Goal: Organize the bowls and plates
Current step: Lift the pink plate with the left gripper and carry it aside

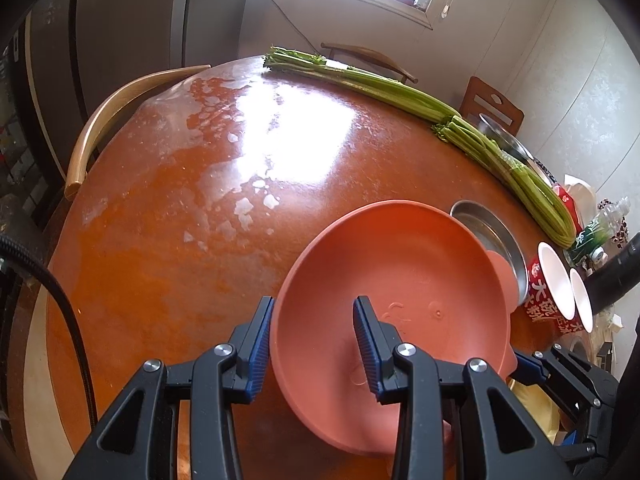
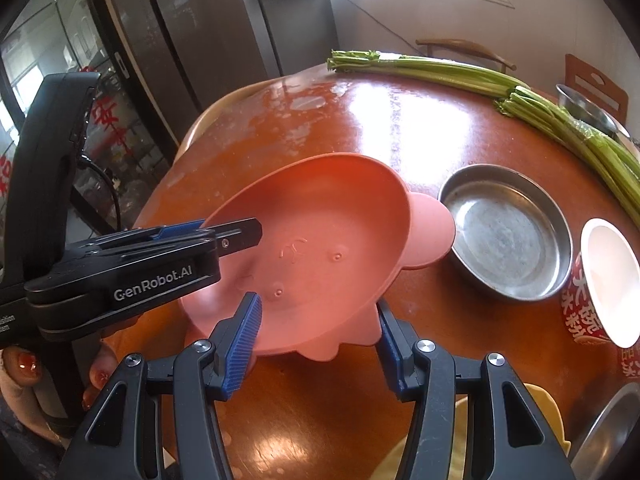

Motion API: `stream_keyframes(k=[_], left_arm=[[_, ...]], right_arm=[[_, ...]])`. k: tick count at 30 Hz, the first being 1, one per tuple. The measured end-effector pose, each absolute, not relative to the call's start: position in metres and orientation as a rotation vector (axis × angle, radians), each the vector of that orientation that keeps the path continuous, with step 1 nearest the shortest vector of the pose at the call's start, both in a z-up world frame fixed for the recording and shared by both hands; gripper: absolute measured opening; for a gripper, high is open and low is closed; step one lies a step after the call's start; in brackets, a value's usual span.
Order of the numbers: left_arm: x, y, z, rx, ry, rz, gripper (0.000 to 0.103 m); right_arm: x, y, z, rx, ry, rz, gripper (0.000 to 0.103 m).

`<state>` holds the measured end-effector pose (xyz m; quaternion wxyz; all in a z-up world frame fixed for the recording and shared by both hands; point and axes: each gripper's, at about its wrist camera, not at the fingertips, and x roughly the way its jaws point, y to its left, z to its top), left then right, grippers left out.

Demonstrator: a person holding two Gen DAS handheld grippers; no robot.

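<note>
Salmon-pink plastic pig-face plate: we're holding it tilted above the glossy orange-brown desk, both tongs sharing the load. Left tongs are pinching the near rim, one pad inside, one outside. Right tongs are nearly closed and clamping the plate's lower edge. Round steel dish is sitting just beside it, probably the stacking target. Red-printed paper bowl and celery stalks are lying clear of the route.

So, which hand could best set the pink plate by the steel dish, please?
Probably the right: the steel dish lies on its side; the left gripper clamps the pink plate on the opposite rim.
</note>
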<state>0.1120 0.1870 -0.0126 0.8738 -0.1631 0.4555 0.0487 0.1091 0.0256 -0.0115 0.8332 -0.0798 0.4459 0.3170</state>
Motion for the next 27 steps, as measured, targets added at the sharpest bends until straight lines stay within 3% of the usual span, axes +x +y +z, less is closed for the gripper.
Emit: stream_keyframes(k=[27], left_arm=[[0.139, 0.19, -0.035, -0.326, 0.98, 0.125, 0.039]], right_arm=[[0.115, 0.032, -0.036, -0.151, 1.035, 0.64, 0.057]])
